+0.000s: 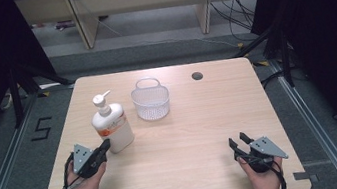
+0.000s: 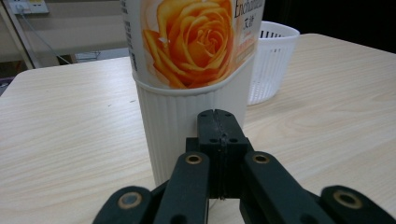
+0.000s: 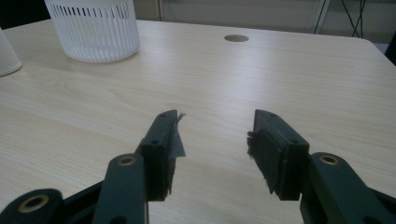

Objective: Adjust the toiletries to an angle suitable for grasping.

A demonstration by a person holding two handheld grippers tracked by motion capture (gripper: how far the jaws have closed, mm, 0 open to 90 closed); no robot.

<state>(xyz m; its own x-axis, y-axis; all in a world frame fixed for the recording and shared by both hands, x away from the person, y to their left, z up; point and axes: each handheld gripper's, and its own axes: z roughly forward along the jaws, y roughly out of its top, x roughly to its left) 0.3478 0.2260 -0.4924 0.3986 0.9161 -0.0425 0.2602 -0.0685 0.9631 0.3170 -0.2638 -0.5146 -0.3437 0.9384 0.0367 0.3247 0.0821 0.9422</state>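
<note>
My left gripper (image 2: 217,122) has its jaws pressed flat together with nothing between them, their tips right against the ribbed white base of the pump bottle (image 1: 112,124), whose glossy label bears an orange rose. By my judgement the work has barely begun: the bottle stands upright, ungrasped, beside the round slotted plastic basket (image 1: 151,102). My right gripper (image 3: 215,140) stands part-open over bare pale woodgrain, holding nothing, the bottle well off to its side.
</note>
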